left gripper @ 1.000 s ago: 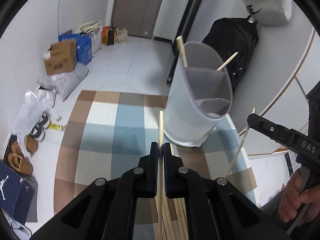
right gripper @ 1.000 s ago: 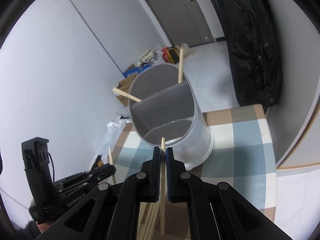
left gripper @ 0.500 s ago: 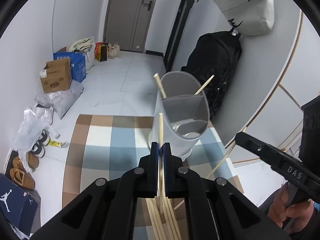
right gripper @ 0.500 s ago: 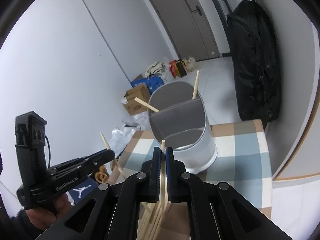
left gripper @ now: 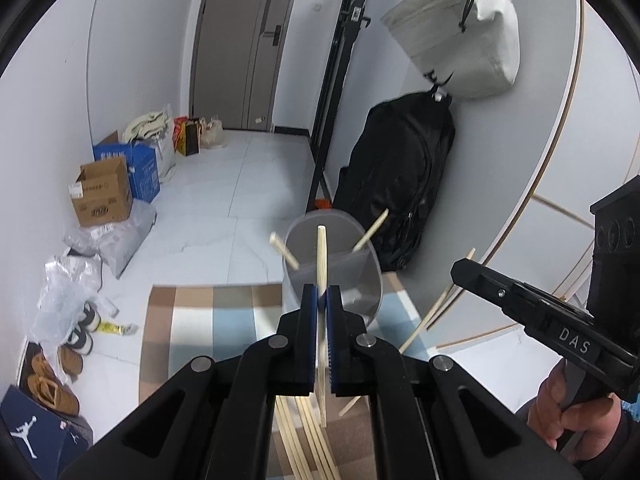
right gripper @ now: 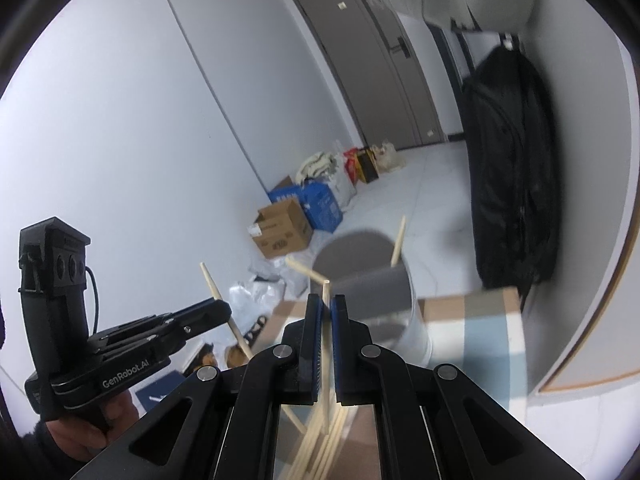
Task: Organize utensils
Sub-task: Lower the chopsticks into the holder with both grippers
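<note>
Clamping a single pale wooden chopstick upright between its blue-padded fingers, the left gripper is shut on the thin stick, which pokes up past the fingertips and hangs down below them. The right gripper pinches another slender light-wood chopstick the same way. Just ahead of both grippers stands the translucent grey plastic utensil holder, an oval tub split by a partition, with two chopsticks already leaning out of its far compartment. Beneath the grippers a loose bundle of smooth, round-ended chopsticks lies on the surface, which is covered by a checked blue, brown and cream cloth. Judging by this, the sorting has only begun: two sticks are stowed, two are in hand, and most of the pile waits.
</note>
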The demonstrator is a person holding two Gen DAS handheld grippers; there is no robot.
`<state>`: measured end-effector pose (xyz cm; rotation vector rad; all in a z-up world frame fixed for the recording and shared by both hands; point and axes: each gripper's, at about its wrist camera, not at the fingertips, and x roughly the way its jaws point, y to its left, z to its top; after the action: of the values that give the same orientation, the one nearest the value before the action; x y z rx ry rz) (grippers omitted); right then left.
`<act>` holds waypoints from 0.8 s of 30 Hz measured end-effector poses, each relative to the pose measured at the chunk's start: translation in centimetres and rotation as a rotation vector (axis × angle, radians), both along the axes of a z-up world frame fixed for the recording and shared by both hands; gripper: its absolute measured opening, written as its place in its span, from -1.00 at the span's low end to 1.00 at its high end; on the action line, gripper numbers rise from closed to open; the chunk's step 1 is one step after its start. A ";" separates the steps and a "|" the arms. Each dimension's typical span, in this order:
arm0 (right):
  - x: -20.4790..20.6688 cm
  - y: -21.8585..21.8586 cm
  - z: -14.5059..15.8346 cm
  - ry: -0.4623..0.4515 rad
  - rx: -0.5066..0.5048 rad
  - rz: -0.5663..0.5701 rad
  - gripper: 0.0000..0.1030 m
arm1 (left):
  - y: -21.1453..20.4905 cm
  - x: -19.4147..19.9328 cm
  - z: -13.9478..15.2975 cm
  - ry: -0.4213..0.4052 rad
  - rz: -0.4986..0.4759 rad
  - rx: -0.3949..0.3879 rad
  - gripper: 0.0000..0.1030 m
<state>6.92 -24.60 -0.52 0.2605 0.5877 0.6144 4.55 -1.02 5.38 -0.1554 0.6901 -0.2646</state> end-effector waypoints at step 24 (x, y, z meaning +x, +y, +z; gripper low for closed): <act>8.4 0.8 9.5 -0.134 -0.034 -0.049 -0.92 | -1.7 8.1 5.9 -0.140 -0.029 0.096 -0.99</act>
<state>15.33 -23.79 9.01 0.1995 0.4614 0.5698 12.61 -2.75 11.29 -0.0347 0.5651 -0.2669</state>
